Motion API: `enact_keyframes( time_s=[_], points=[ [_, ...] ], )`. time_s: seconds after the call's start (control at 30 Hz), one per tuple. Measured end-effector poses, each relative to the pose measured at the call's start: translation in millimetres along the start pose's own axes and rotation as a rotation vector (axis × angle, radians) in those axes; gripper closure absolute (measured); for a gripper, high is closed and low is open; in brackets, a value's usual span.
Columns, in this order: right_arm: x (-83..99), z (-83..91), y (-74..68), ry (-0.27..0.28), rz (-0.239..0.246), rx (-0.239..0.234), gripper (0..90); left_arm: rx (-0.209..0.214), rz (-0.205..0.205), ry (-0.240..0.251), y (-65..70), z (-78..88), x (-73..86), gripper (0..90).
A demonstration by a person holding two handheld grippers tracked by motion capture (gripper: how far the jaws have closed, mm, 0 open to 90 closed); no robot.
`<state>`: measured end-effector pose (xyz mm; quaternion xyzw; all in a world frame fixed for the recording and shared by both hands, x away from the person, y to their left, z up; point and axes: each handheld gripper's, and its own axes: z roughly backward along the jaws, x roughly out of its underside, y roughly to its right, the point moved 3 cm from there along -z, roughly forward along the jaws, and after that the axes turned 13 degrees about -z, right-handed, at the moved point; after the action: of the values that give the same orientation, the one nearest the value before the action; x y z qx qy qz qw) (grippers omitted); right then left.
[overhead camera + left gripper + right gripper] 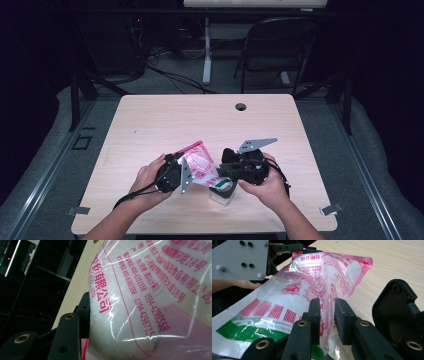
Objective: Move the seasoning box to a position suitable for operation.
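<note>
Just above the worktop (pixel 150 125), both grippers are holding up a pink-printed plastic bag (pixel 200 165) between them. The left gripper (pixel 172 172) is clamping its jaws on the bag's upper end. The right gripper (pixel 327 312) is keeping its jaws slightly apart around a fold, directly over a small clear container (pixel 222 192).

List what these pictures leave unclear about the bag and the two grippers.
- Left gripper view: the bag hides one jaw, so the left gripper's grip can't be judged.
- Right gripper view: the right gripper straddles a fold of the bag; whether its pads press it is unclear.
- High view: the container under the bag is partly covered; its contents are too small to tell.
</note>
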<state>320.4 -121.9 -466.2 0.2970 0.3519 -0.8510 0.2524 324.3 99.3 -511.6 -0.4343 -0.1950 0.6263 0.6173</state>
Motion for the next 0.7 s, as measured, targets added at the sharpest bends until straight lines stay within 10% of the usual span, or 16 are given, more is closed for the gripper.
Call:
enact_keyframes(
  time_s=[0.7],
  points=[
    [1.9, -3.7, 4.7, -0.040, 0.009, 0.025, 90.0, -0.033, -0.066, -0.015, -1.4, 2.2, -3.3, 56.8]
  ],
)
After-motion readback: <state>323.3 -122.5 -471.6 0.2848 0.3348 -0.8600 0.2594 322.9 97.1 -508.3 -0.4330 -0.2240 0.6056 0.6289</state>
